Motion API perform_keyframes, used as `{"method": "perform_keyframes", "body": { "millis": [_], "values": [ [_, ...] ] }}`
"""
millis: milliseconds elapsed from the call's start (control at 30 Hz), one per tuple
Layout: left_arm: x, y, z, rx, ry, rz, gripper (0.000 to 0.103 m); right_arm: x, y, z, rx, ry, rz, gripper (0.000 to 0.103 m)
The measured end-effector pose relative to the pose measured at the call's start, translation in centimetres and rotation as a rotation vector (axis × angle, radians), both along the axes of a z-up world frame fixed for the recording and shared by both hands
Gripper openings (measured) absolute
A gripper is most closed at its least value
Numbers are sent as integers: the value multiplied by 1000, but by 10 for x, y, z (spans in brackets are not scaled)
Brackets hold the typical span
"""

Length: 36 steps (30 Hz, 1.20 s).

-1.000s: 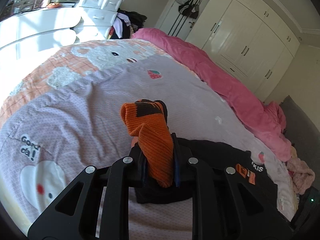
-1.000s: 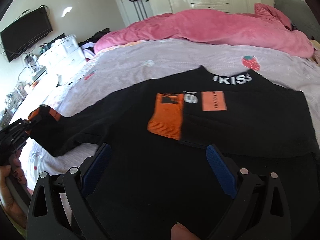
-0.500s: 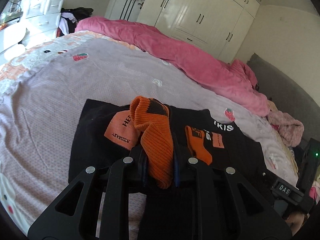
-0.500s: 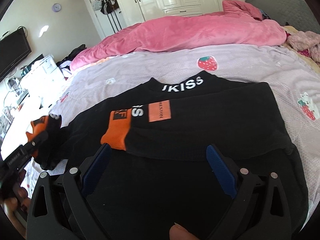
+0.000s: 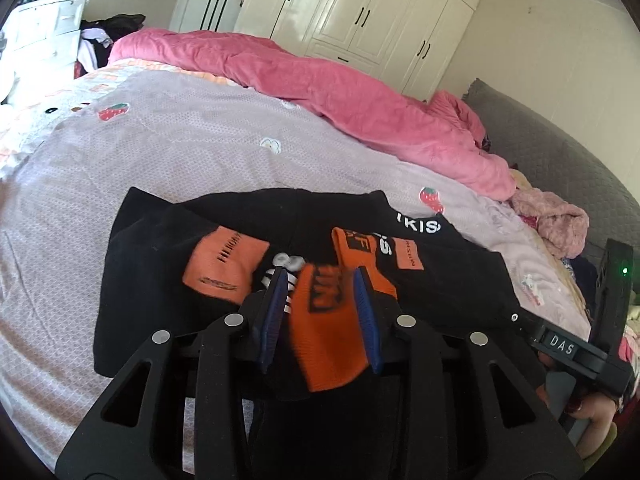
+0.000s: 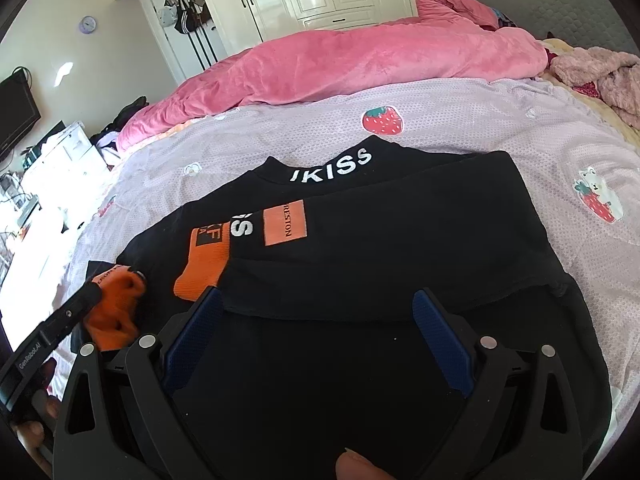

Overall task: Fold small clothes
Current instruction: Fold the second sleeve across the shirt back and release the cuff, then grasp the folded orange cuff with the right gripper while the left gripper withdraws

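My left gripper (image 5: 320, 308) has just been opening: its blue pads now stand a little apart with the ribbed orange cuff (image 5: 326, 332) of the left sleeve lying loose between them, no longer pinched as far as I can see, so I judge this the release of that sleeve onto the body of the garment. The garment is a black long-sleeved top with orange patches and white lettering (image 6: 384, 232), spread on the lilac strawberry-print bedsheet (image 6: 460, 128), its collar toward twelve o'clock and its hem under my grippers at six. In my right wrist view the other sleeve already lies folded across the chest, its orange cuff (image 6: 202, 268) resting at about ten o'clock from my right gripper (image 6: 316, 336), which hangs wide open and empty over the lower front of the top. At nine o'clock in that view the left cuff shows as a bunched orange lump beside the left gripper's finger. So both sleeves look brought inward; what I think is left is clearing the left gripper, smoothing that crumpled cuff flat, then folding hem to collar. The rumpled pink quilt (image 5: 360, 100) lies well clear at twelve o'clock.
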<state>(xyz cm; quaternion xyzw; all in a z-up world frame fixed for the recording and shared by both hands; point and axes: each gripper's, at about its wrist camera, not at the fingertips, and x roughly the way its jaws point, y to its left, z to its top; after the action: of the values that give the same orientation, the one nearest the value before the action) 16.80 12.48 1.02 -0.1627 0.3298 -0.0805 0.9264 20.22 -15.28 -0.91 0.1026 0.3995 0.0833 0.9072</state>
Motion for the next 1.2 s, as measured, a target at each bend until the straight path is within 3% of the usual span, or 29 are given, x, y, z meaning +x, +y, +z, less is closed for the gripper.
{"method": "perform_keyframes", "body": {
  "millis": [167, 300, 367, 567, 767, 833, 1000, 1133, 1200],
  "values": [
    [-3, 12, 4, -19, -12, 42, 29, -3, 16, -2, 38, 24, 59, 95],
    [-2, 19, 3, 22, 8, 93, 31, -7, 38, -6, 89, 56, 129, 95],
    [-2, 23, 3, 37, 16, 117, 40, -8, 52, -9, 103, 69, 168, 95],
    [-1, 47, -1, 78, 43, 215, 52, -5, 87, -21, 134, 121, 248, 91],
    [-6, 74, -1, 76, 48, 293, 68, 7, 110, -32, 214, 169, 267, 87],
    [-8, 81, -2, 69, 53, 316, 72, 11, 119, -34, 214, 165, 273, 71],
    [-12, 96, -4, 12, 55, 352, 73, 11, 139, -29, 146, 113, 307, 45],
    [-16, 101, -1, 0, 41, 371, 73, 7, 149, -21, 103, 63, 356, 11],
    [-19, 103, 1, -8, 30, 379, 73, 2, 153, -12, 60, 5, 384, 6]
  ]
}}
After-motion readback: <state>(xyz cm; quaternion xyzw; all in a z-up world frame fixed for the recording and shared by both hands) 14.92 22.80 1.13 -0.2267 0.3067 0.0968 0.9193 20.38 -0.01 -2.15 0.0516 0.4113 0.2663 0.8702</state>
